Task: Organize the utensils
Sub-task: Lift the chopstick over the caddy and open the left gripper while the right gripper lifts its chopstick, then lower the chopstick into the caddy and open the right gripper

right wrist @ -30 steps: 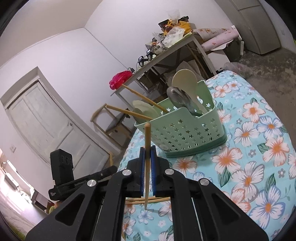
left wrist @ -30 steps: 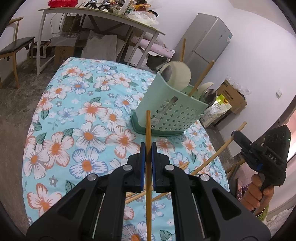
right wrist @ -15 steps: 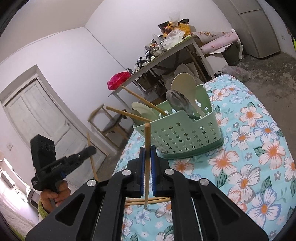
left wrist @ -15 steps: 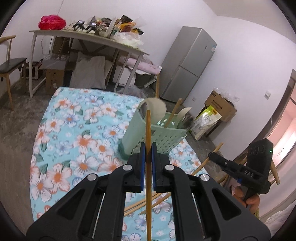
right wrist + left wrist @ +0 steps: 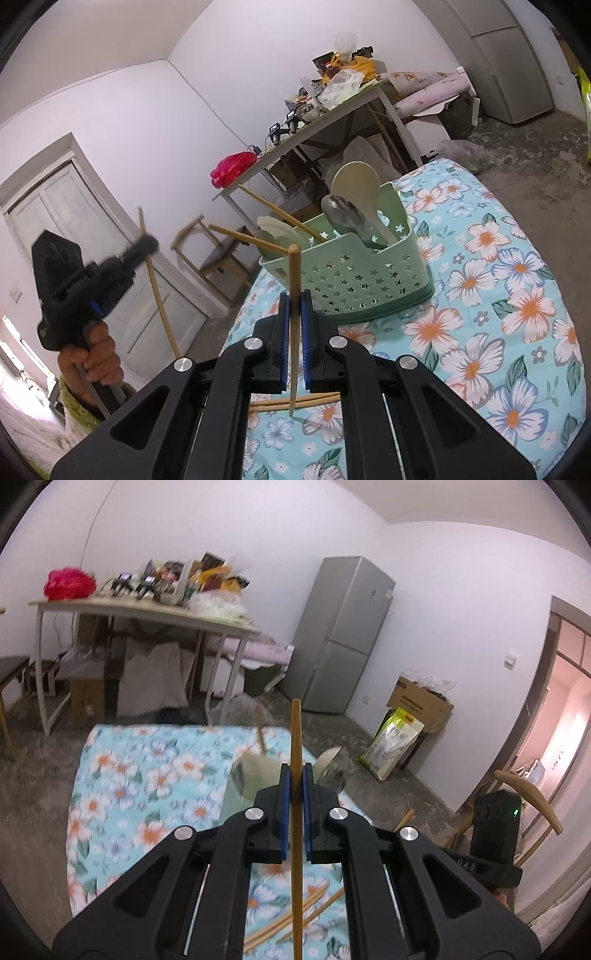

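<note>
A pale green star-punched basket (image 5: 351,280) stands on the flowered tablecloth (image 5: 498,295). It holds a cream paddle (image 5: 356,184), a metal spoon (image 5: 343,218) and slanting chopsticks (image 5: 273,210). My right gripper (image 5: 294,306) is shut on an upright chopstick (image 5: 294,266), in front of the basket. My left gripper (image 5: 295,786) is shut on another chopstick (image 5: 295,738), held high; the basket (image 5: 240,794) is mostly hidden behind its fingers. In the right wrist view the left gripper (image 5: 146,243) hangs off the table's left side with its chopstick (image 5: 159,295). Loose chopsticks (image 5: 317,400) lie on the cloth.
A cluttered side table (image 5: 147,609) stands against the far wall beside a grey fridge (image 5: 343,635). A cardboard box (image 5: 417,698) and a yellow bag (image 5: 395,746) sit on the floor. A wooden chair (image 5: 207,251) and a white door (image 5: 55,206) are to the left.
My left gripper has risen with its chopstick and rolled, so the basket has dropped low in its view. The right gripper has stayed put with its chopstick.
</note>
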Motion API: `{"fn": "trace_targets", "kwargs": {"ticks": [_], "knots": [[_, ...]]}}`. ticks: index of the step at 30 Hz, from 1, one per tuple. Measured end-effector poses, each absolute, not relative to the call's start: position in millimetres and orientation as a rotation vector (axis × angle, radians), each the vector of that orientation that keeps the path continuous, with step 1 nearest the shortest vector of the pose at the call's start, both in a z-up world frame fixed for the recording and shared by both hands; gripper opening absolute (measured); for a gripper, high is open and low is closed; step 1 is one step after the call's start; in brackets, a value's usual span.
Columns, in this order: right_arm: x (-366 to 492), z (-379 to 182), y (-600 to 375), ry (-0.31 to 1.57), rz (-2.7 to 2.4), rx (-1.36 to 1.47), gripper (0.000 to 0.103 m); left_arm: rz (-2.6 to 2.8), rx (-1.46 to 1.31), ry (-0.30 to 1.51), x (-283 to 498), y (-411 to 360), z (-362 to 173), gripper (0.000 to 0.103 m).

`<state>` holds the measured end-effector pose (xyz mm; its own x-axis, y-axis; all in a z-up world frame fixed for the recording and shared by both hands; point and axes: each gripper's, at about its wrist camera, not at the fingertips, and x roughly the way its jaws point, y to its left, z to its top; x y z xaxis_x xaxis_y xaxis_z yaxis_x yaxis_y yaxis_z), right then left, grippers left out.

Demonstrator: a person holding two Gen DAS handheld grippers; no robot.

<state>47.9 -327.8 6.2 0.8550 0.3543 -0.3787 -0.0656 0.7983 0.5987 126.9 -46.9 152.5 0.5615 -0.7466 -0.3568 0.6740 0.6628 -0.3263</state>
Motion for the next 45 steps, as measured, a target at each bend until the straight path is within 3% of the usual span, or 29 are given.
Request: {"fn": "trace_targets", "kwargs": {"ticks": [19, 26, 30, 31, 33, 34, 45], "knots": [[52.0, -2.8, -336.4, 0.520, 0.231, 0.644, 0.006, -0.831, -0.236, 0.150, 165.2, -118.8, 239.3, 0.005], [54.9, -6.1, -340.0, 0.527, 0.224, 0.654, 0.006, -0.708, -0.224, 0.143, 199.2, -162.7, 200.0, 0.005], [53.0, -6.2, -341.4, 0.528, 0.219, 0.654, 0.006, -0.673, -0.195, 0.253, 216.0, -177.8, 164.4, 0.006], [52.3, -6.0, -342.1, 0.527, 0.218, 0.653, 0.006, -0.670, -0.191, 0.273, 216.5, -177.2, 160.4, 0.008], [51.2, -6.1, -343.7, 0.525, 0.214, 0.654, 0.006, -0.662, -0.198, 0.304, 213.7, -171.9, 155.9, 0.034], [51.3, -6.3, -344.6, 0.525, 0.213, 0.656, 0.006, -0.665, -0.206, 0.301, 211.1, -167.7, 155.9, 0.039], [46.4, 41.9, -347.4, 0.428, 0.250, 0.567, 0.006, -0.677, -0.151, 0.340, 151.0, -94.3, 174.5, 0.080]]}}
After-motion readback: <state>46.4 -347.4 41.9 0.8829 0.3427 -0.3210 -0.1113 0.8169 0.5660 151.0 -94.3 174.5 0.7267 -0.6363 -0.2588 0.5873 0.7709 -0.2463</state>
